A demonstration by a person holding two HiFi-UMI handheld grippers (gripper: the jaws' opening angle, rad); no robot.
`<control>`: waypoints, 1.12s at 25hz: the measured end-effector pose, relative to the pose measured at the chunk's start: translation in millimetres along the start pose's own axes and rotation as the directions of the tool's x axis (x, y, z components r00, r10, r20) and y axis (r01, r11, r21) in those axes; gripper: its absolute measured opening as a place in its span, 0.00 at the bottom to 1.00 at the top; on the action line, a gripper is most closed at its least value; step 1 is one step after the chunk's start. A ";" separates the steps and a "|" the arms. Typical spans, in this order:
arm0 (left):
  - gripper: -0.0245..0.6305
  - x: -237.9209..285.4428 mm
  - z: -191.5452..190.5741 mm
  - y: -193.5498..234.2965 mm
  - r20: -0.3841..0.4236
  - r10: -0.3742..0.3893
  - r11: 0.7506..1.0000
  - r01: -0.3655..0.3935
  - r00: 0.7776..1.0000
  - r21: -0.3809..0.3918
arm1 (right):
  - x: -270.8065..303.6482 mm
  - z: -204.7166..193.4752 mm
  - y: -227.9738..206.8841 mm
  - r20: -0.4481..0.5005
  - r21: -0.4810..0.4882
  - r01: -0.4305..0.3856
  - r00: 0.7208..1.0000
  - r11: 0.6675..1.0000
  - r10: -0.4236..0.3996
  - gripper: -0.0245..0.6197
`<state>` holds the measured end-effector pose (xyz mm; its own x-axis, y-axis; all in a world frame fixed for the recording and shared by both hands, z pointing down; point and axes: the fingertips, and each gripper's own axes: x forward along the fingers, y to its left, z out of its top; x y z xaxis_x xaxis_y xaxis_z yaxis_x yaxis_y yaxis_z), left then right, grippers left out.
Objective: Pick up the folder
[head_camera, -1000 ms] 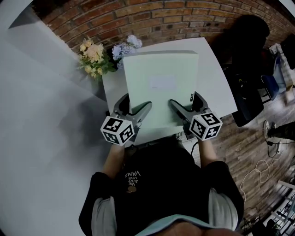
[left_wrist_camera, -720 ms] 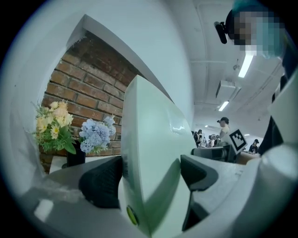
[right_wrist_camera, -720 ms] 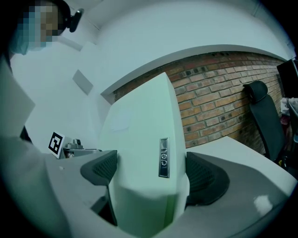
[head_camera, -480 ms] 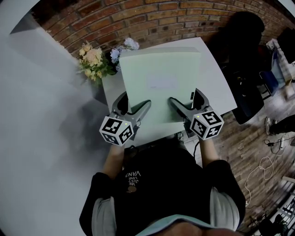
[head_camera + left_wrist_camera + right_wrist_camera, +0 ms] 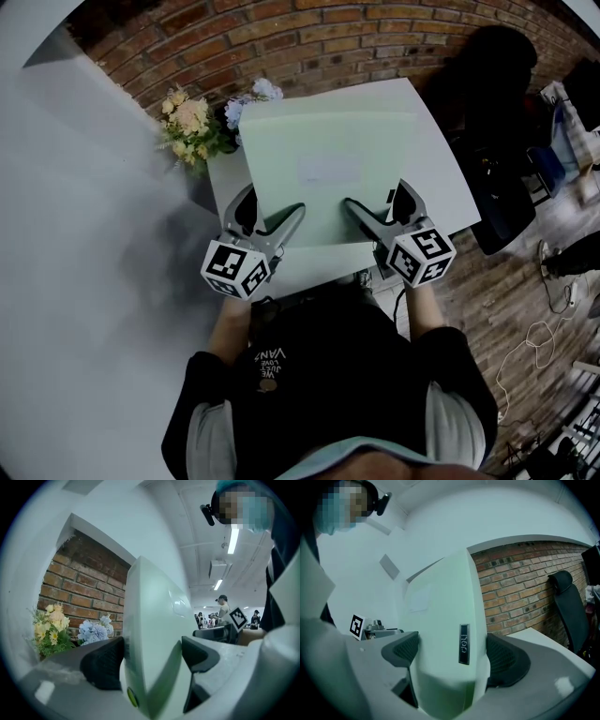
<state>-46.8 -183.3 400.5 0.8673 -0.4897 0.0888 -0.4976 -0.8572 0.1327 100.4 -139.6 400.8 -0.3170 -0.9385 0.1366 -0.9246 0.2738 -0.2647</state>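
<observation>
A pale green box folder (image 5: 323, 173) is held up over the white table (image 5: 441, 159), its near edge clamped from both sides. My left gripper (image 5: 272, 223) is shut on its near left corner, and my right gripper (image 5: 375, 217) is shut on its near right corner. In the left gripper view the folder (image 5: 150, 639) fills the gap between the dark pads (image 5: 105, 660). Seen from the right gripper view, the folder (image 5: 445, 630) with a small dark label sits squeezed between that gripper's pads (image 5: 504, 660).
A bunch of yellow and blue flowers (image 5: 202, 117) stands at the table's far left corner against the brick wall (image 5: 309, 47). A black office chair (image 5: 502, 122) stands to the right. The person's torso is close to the table's near edge.
The folder's far edge has risen and spread wider in view, tilting up toward the camera, with both grippers still clamped on its near edge. The left gripper has shifted slightly left.
</observation>
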 end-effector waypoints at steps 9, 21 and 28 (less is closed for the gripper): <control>0.64 -1.2 10.2 1.9 0.029 0.009 0.999 -0.010 1.000 0.031 | 2.7 9.5 2.7 0.031 -0.027 -0.012 0.999 1.000 0.013 0.73; 0.64 -2.9 17.6 -1.8 0.050 0.008 0.997 -0.012 0.999 0.079 | -0.6 13.1 4.9 0.044 -0.043 -0.008 0.999 0.999 0.010 0.73; 0.64 -1.7 4.3 3.5 0.040 0.007 0.997 -0.010 0.999 0.082 | 3.8 1.0 3.6 0.020 -0.061 0.009 1.000 0.998 -0.008 0.73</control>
<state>-49.9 -186.1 396.5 0.8635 -0.5019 0.0498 -0.5040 -0.8622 0.0506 96.1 -142.3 399.4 -0.3055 -0.9447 0.1191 -0.9386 0.2777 -0.2049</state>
